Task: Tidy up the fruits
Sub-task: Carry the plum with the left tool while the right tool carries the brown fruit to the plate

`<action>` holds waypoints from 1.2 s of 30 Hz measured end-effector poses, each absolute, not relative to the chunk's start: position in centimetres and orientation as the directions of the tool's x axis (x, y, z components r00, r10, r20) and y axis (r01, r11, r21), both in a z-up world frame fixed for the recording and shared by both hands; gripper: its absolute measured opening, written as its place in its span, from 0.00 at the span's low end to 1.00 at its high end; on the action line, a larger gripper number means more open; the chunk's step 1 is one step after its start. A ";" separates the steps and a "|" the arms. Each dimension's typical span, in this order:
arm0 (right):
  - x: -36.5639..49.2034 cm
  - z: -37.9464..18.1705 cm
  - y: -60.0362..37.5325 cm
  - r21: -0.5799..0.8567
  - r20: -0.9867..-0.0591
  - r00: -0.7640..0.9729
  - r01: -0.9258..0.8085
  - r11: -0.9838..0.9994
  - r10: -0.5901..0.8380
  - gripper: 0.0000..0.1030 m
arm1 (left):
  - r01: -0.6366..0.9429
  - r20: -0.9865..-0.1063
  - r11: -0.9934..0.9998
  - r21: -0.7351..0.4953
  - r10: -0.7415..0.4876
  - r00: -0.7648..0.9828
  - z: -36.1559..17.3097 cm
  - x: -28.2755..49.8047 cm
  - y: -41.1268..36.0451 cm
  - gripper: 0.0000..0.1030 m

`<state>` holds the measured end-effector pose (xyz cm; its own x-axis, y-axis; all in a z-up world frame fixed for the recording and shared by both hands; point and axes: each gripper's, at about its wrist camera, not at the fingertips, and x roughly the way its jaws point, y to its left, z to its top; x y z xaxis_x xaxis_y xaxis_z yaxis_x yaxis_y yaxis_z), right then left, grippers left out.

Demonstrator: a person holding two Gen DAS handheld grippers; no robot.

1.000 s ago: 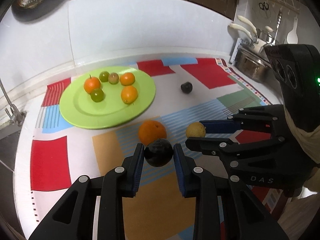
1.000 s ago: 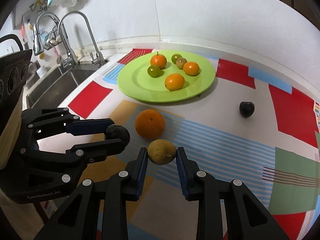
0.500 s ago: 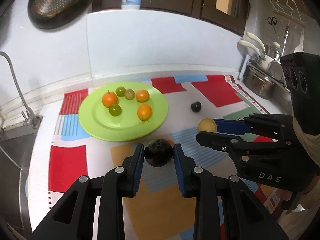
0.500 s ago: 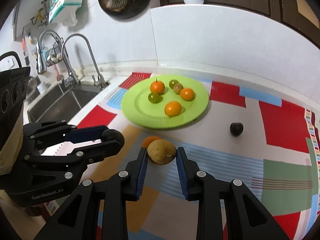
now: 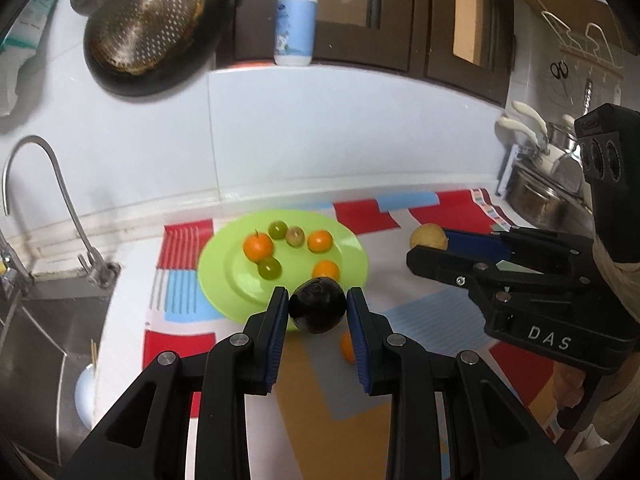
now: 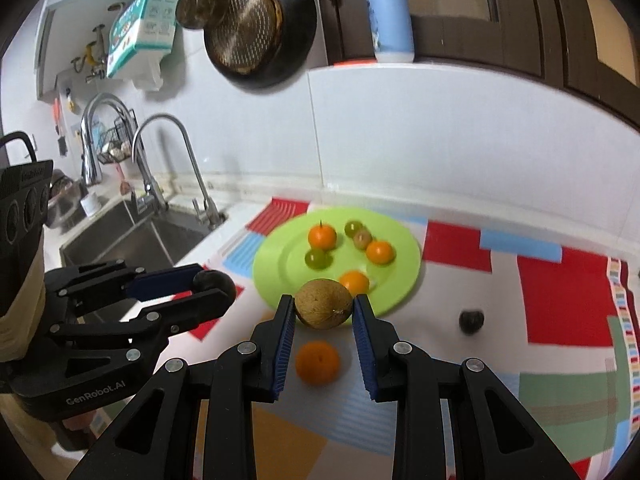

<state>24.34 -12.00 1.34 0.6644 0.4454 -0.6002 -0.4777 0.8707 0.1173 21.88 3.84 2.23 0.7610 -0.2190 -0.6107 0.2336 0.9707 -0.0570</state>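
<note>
While the left gripper (image 5: 317,312) is pinching a dark plum (image 5: 317,310), the right gripper (image 6: 323,310) is squeezing a tan fruit (image 6: 323,309), both hanging at the green plate's (image 6: 400,280) six o'clock edge.

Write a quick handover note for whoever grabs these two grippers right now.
Left gripper: shut on a dark plum, held above the mat.
Right gripper: shut on a tan round fruit, also lifted.
Green plate: six small fruits on it.
Left to do: plate both held fruits, then the large orange and second dark plum on the mat.
</note>
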 end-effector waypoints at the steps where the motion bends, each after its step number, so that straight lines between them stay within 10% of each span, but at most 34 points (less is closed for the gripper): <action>1: 24.6 1.6 -11.9 0.116 -0.592 0.670 -0.479 0.870 0.448 0.29 | 0.228 -0.605 0.972 -0.052 -0.213 0.768 2.5 22.1 4.0 0.29; 36: 36.2 -0.4 -6.7 0.149 -0.610 0.630 -0.505 0.850 0.481 0.29 | 0.116 -0.635 0.991 -0.062 -0.129 0.761 -0.1 33.1 8.4 0.29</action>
<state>36.16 -6.73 -0.35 0.6296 0.4810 -0.6102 -0.5052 0.8501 0.1488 33.10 8.40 -0.13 0.7615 -0.1287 -0.6353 0.1159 0.9913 -0.0619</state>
